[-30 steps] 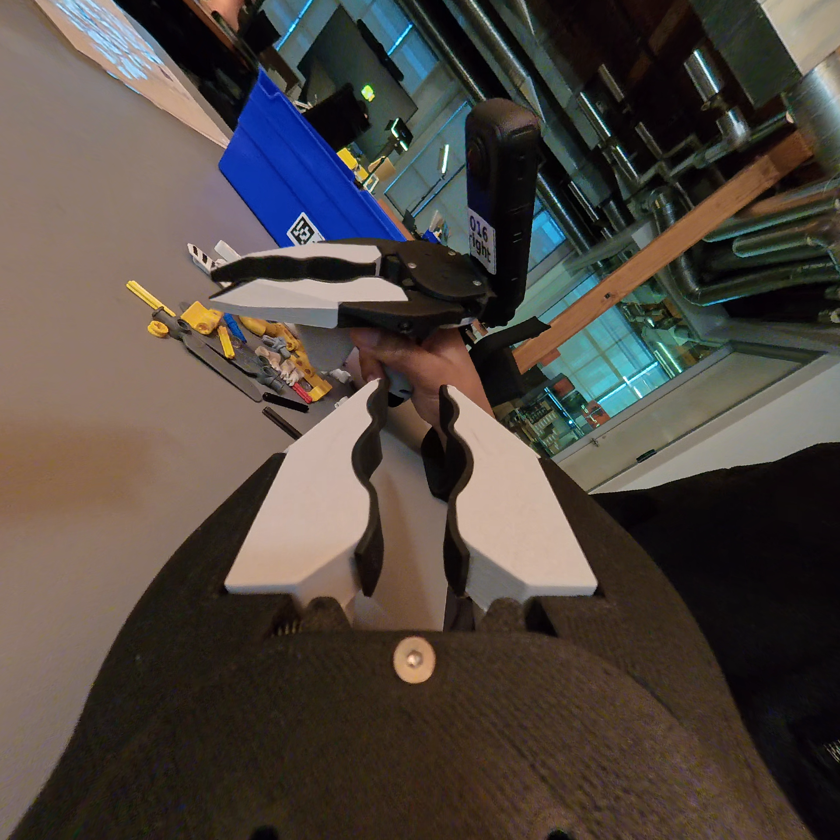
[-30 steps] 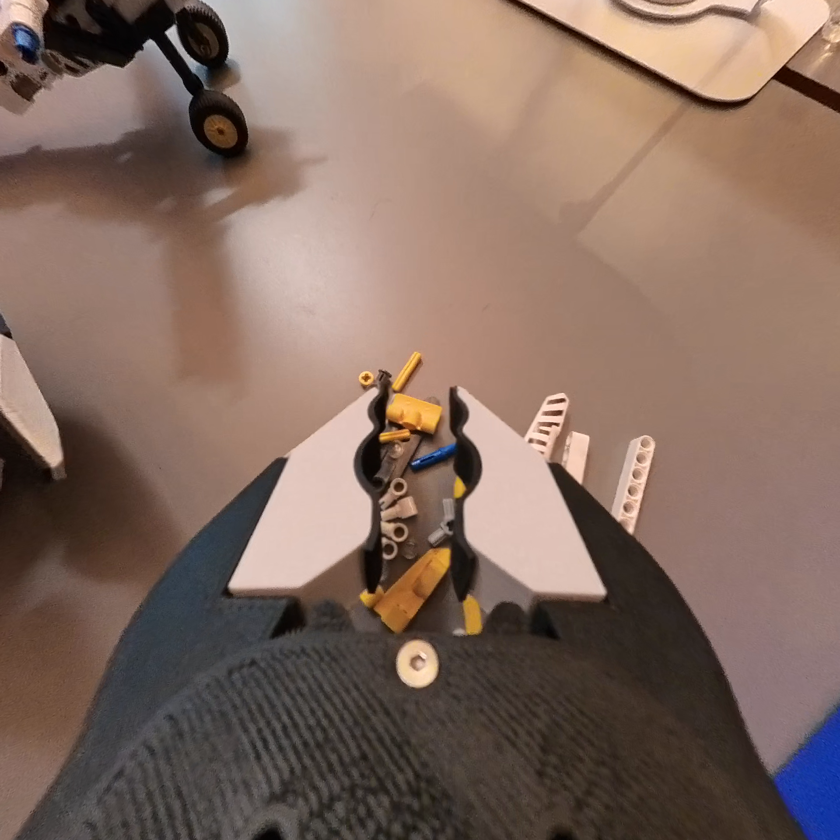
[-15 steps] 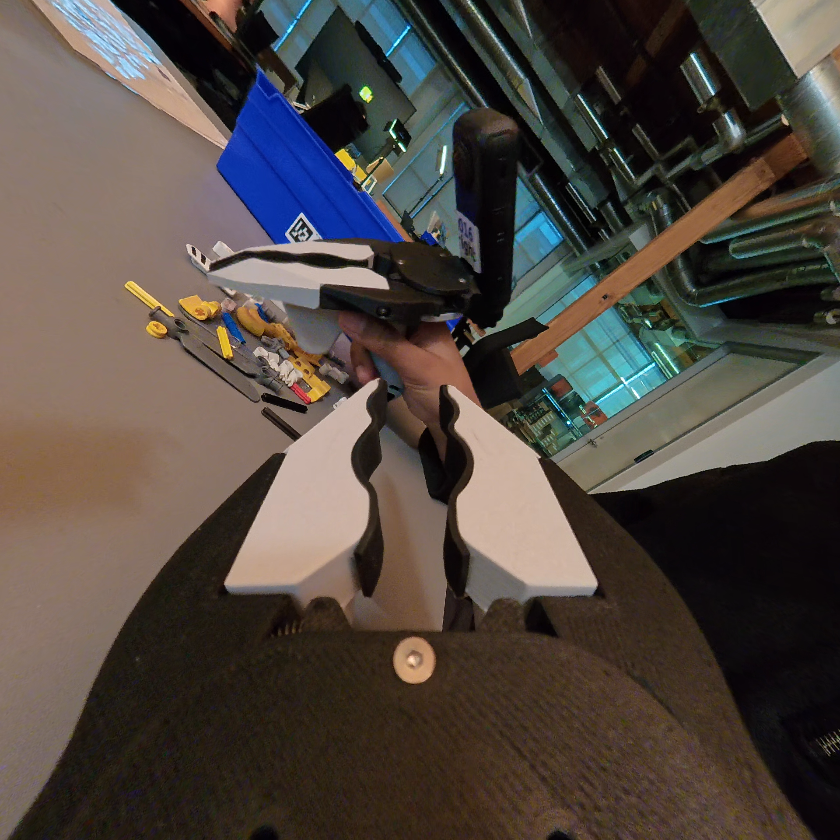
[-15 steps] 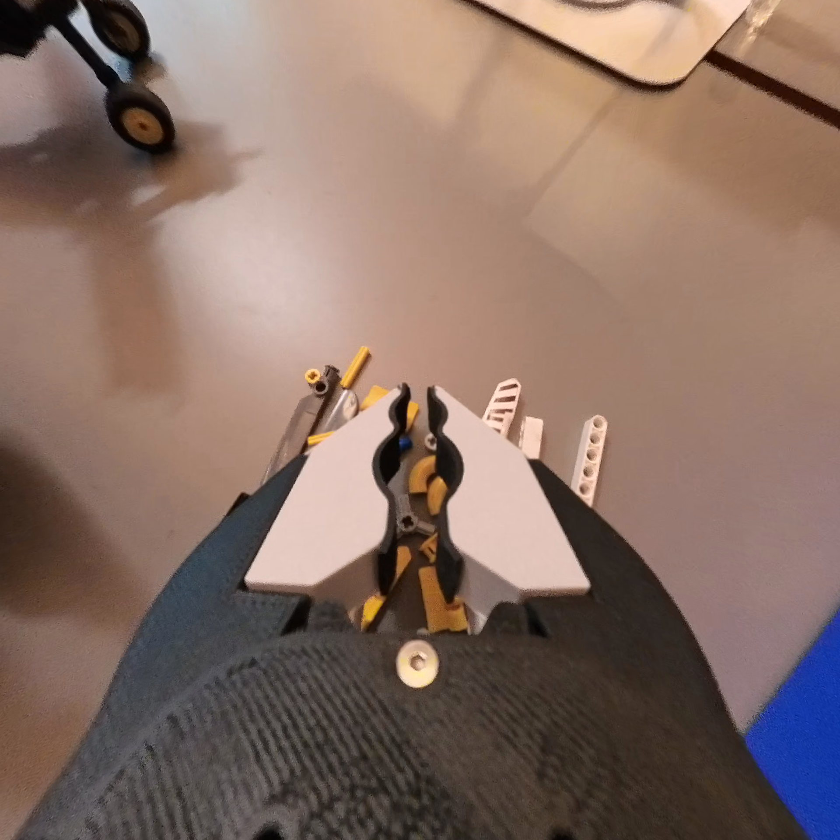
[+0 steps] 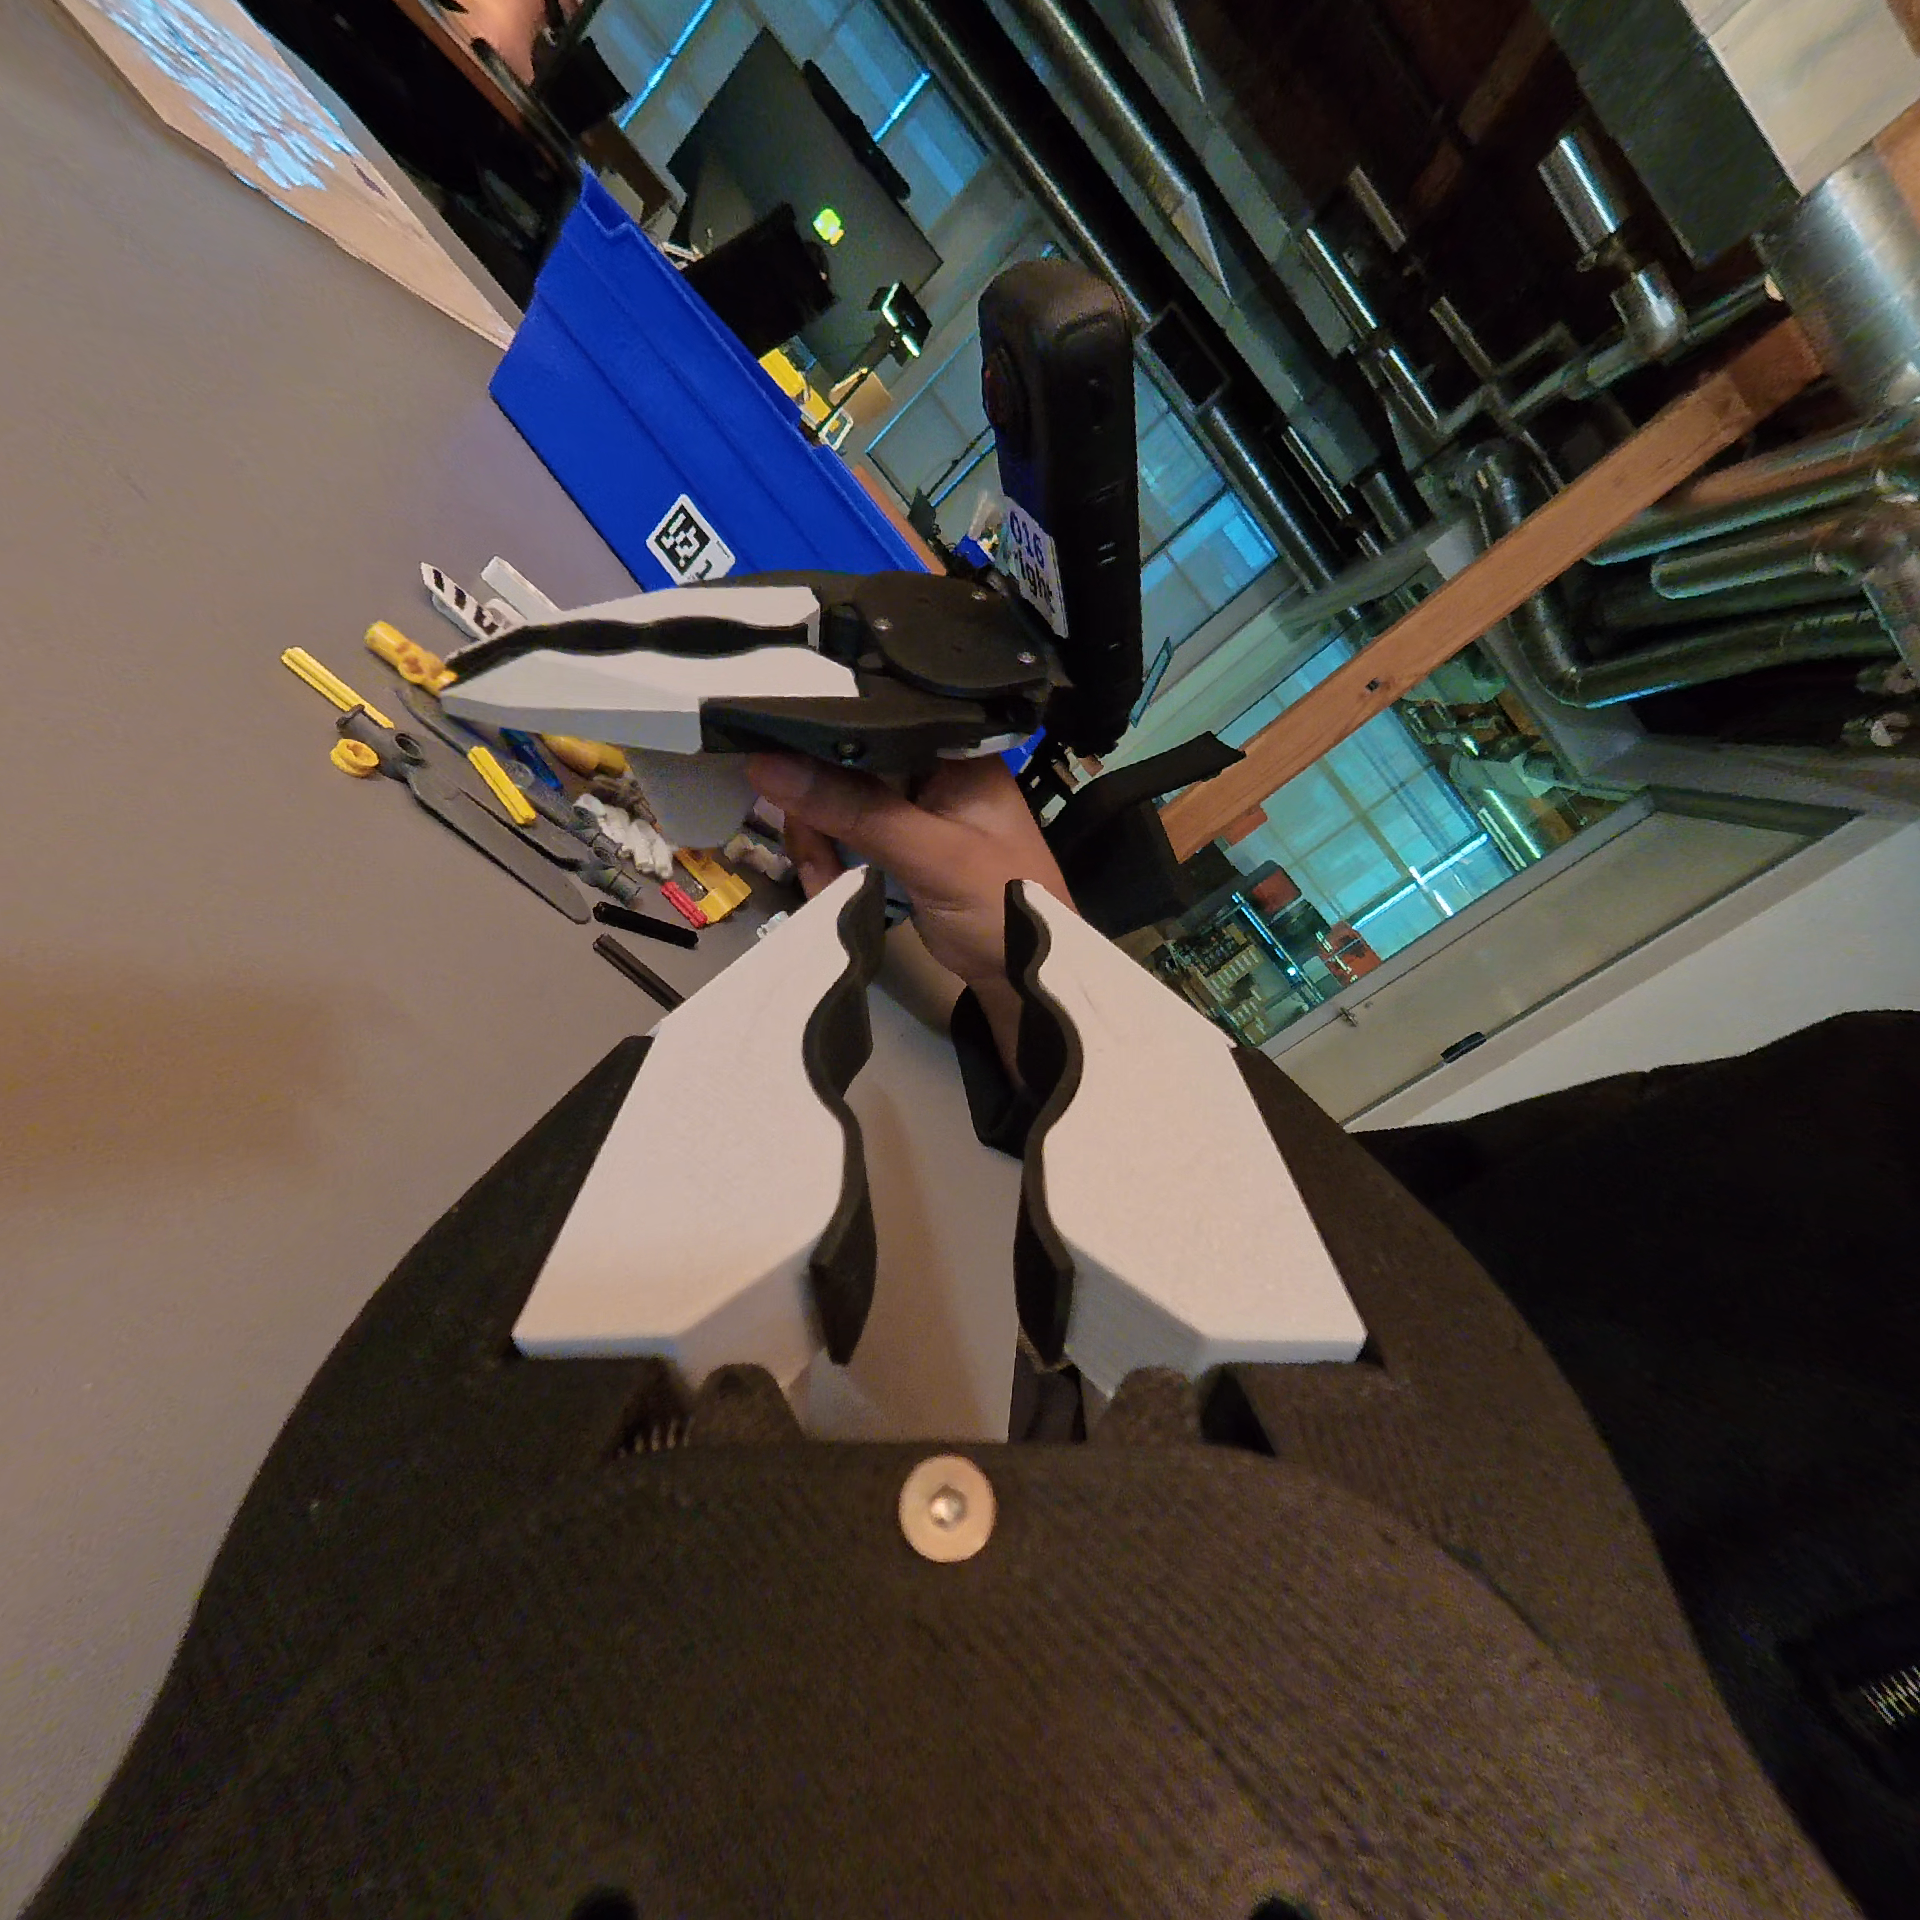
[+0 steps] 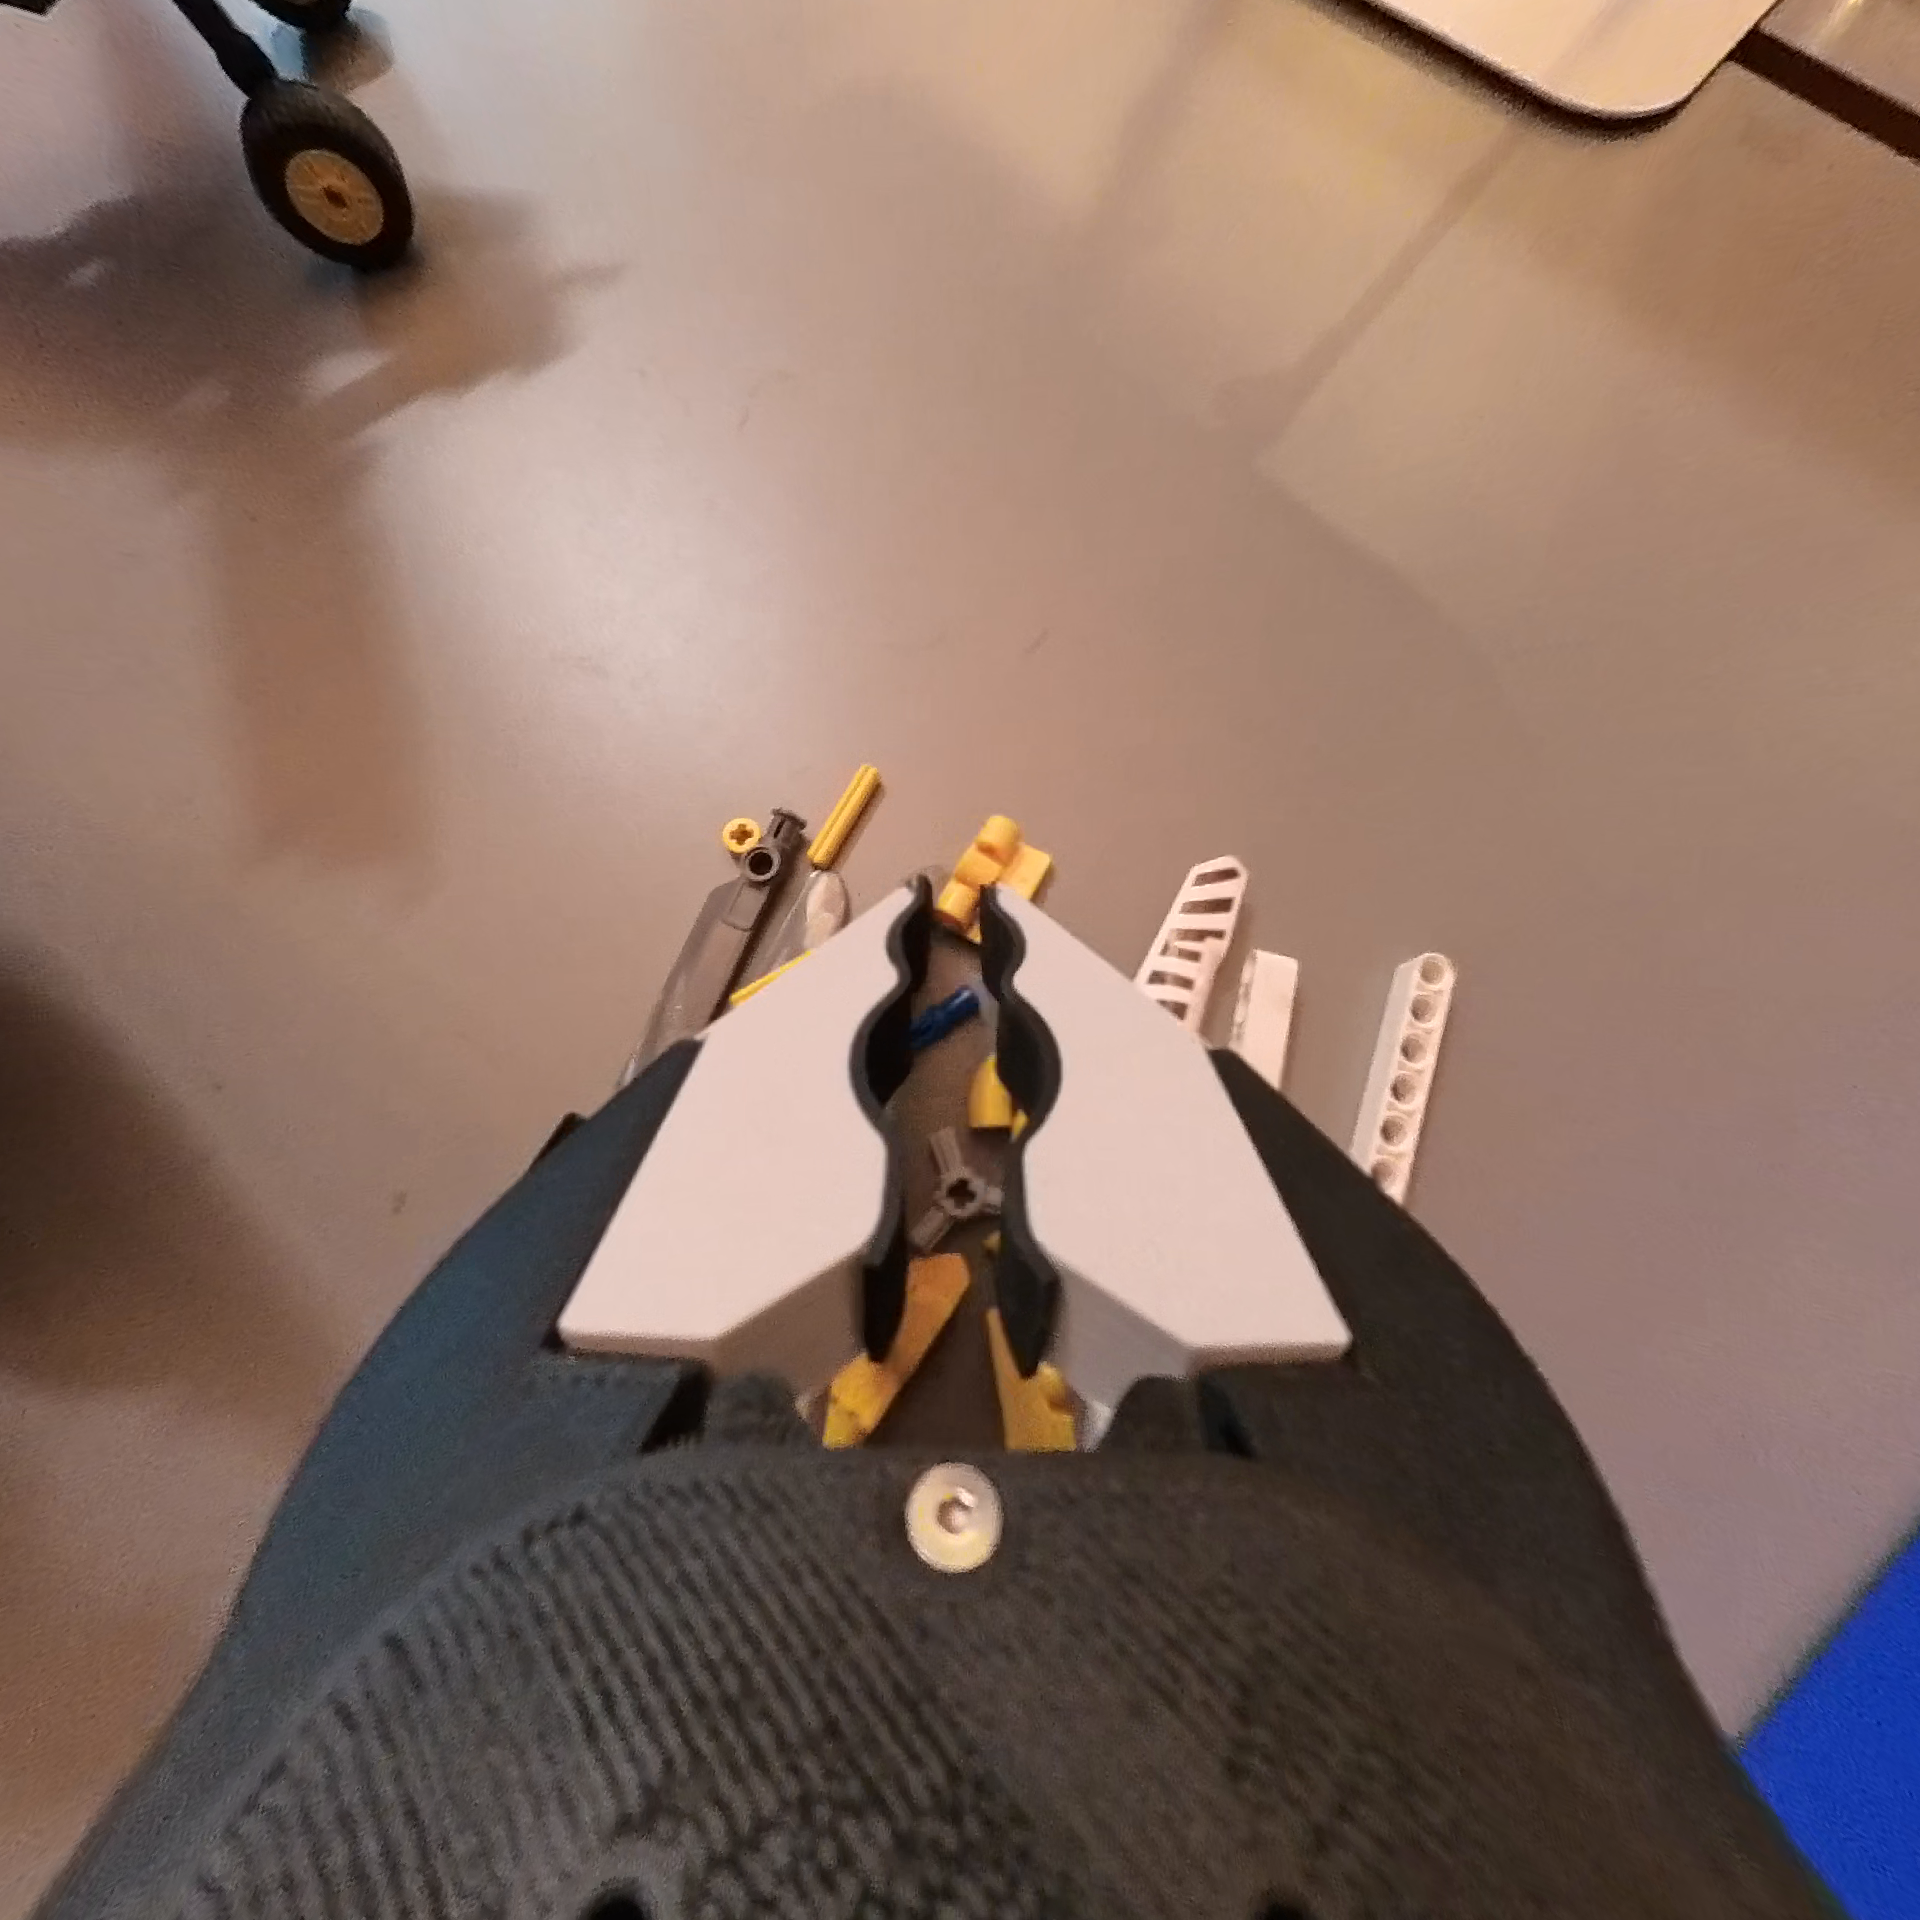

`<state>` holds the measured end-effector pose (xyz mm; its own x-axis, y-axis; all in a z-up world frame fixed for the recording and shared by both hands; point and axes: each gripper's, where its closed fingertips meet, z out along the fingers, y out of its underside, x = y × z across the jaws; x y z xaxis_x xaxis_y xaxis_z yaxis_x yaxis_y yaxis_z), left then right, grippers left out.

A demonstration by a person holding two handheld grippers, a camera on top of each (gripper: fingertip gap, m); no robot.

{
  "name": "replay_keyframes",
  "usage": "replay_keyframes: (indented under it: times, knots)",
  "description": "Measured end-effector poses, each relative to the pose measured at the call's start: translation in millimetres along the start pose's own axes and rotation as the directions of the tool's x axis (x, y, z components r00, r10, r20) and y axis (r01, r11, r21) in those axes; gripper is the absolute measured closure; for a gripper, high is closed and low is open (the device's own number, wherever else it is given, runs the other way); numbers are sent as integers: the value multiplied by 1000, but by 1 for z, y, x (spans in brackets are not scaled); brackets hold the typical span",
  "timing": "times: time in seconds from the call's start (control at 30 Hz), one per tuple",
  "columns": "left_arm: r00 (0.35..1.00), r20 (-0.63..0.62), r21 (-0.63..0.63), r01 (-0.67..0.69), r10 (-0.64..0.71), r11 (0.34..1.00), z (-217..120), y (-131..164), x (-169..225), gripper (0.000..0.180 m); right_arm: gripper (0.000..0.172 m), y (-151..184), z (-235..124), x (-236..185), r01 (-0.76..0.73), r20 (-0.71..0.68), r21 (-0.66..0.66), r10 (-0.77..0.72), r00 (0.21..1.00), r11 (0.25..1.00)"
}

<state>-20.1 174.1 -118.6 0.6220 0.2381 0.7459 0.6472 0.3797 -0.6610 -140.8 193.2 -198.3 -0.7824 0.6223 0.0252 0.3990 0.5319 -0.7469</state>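
At the bottom of the left wrist view, the left gripper (image 5: 940, 894) is seen with its two fingers apart, and nothing is held between them. Just past it, near the middle of the frame, a hand (image 5: 935, 842) is wrapped around the other tool.

In the lower middle of the right wrist view, the right gripper (image 6: 951, 894) is closed on a small grey cross piece (image 6: 956, 1195), which is pinched between the black pads. Under and past the tips, yellow pieces (image 6: 992, 862) are spread on the grey table (image 6: 1039, 520). White beams (image 6: 1403, 1081) are laid to the right. A black wheel (image 6: 327, 192) is seen far off at the upper left.
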Motion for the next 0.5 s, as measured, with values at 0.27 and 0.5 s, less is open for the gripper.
replay_keyframes:
  times: [0.27, 0.5]
  knots:
    - [1000, -1, 3, 0, 0, 1000, 0, 0, 0, 162, 157, -5, -9, 1, 7, 1, 45, -7, 1000, 999]
    - [1000, -5, 9, 1, -1, 1000, -1, -1, 1, 162, 161, 2, -19, -21, 37, 124, 23, -40, 992, 999]
